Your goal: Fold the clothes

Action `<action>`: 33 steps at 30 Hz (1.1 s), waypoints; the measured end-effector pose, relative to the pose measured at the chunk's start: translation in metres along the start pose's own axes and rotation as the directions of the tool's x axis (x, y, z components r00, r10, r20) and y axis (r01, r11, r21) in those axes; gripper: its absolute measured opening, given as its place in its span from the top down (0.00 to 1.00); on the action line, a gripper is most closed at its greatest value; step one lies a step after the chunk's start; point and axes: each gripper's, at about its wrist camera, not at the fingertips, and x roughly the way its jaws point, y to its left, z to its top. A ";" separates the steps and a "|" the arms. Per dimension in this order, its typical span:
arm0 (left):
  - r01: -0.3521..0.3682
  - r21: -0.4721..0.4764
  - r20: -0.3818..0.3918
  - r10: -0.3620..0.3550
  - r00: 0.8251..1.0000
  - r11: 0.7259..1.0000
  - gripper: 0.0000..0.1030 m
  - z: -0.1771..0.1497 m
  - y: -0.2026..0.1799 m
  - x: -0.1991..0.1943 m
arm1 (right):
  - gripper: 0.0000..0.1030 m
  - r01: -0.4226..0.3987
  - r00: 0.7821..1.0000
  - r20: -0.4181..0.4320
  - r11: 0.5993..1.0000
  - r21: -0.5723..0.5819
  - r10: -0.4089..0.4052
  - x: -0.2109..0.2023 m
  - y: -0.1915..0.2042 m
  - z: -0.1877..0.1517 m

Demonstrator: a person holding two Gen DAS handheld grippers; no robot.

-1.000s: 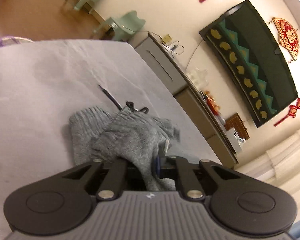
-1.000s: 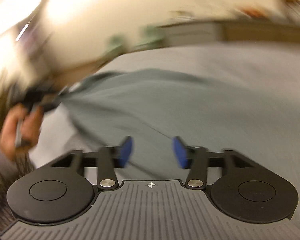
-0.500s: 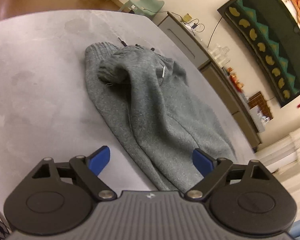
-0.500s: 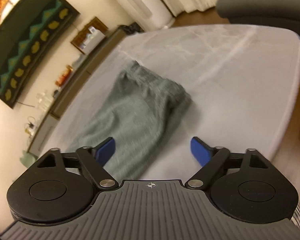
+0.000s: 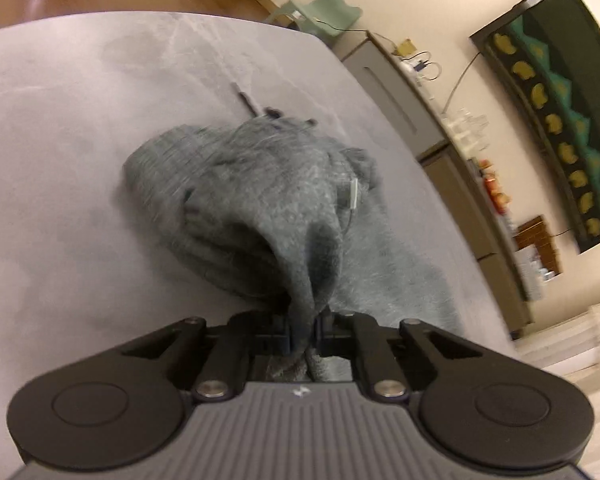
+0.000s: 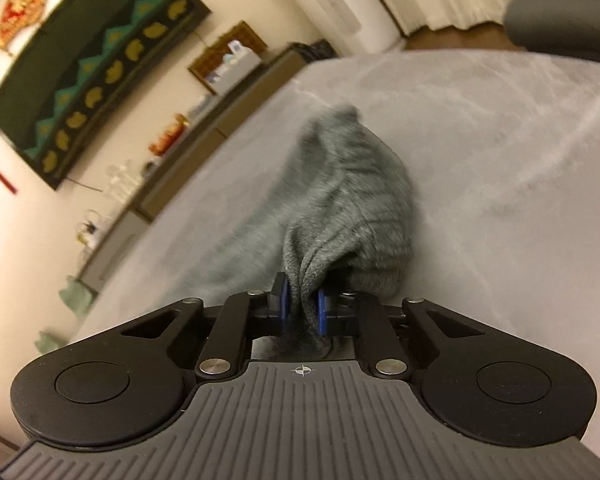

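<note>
Half a second ago both grippers were spread wide above the garment; now the left gripper is pinched on a bunched fold of the grey sweatpants, and the right gripper is clamped on the opposite end. A fresh two-handed grasp is thereby indicated, probably for lifting or folding over. The sweatpants are stretched along the grey, faintly marbled bench. The fabric is seen as soft, fuzzy knit with ribbed cuffs, and a dark drawstring is trailed beyond it
</note>
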 end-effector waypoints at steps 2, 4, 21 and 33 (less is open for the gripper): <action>0.072 0.032 0.024 -0.073 0.997 0.997 0.91 0.035 -0.038 0.003 | 0.90 -0.045 0.999 0.024 0.998 -0.044 0.046 0.013 0.027 0.033; 0.135 0.069 0.055 -0.139 0.989 0.988 0.91 0.077 -0.088 0.002 | 0.91 -0.093 0.991 0.084 0.992 -0.080 0.100 0.021 0.068 0.078; 0.015 0.279 -0.116 0.018 0.993 0.960 0.69 0.022 -0.024 -0.046 | 0.65 -0.014 1.000 0.005 0.976 -0.215 0.016 0.009 0.031 0.074; -0.010 0.377 0.048 -0.009 0.999 0.926 0.40 0.010 -0.010 -0.073 | 0.51 0.323 0.941 0.207 0.892 -0.316 -0.268 -0.008 0.024 0.046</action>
